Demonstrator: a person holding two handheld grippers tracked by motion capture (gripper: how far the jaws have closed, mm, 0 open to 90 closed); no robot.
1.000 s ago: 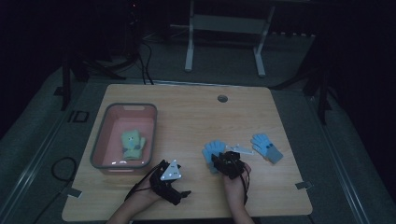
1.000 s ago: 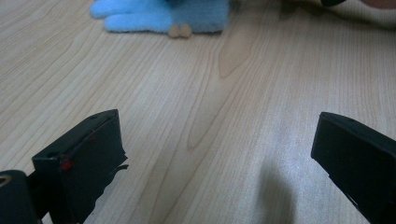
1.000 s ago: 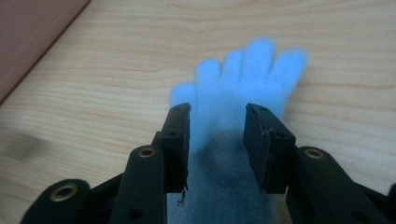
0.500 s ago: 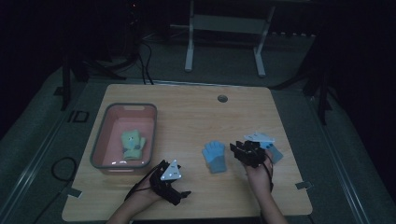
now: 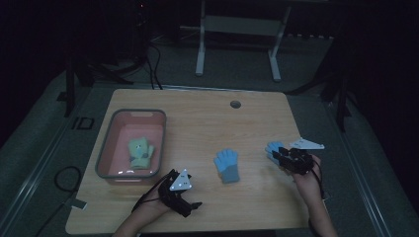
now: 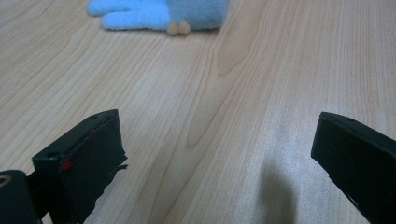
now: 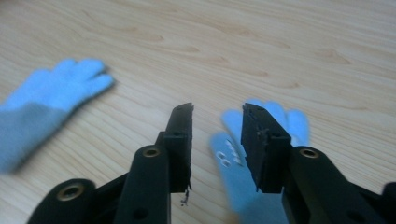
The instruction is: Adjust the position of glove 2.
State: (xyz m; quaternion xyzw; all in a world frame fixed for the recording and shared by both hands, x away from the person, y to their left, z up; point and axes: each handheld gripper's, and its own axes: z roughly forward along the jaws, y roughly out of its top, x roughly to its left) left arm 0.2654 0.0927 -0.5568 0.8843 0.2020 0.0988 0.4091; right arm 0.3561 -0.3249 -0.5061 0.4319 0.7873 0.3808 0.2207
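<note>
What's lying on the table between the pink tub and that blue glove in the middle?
Nothing: bare wood lies between the tub and the blue glove, seen in the high view.

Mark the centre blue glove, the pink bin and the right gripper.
centre blue glove [image 5: 227,165], high view, palm.
pink bin [image 5: 104,149], high view, left rim.
right gripper [image 7: 215,116], right gripper view, between its fingertips.

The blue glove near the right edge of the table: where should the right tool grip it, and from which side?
The blue glove lies flat, fingers pointing away from the person. The right tool hangs just above it, jaws part open, nothing between them. Best is probably to come straight down and pinch the palm or cuff, where the fabric is widest; the thin fingers would likely slip.
</note>
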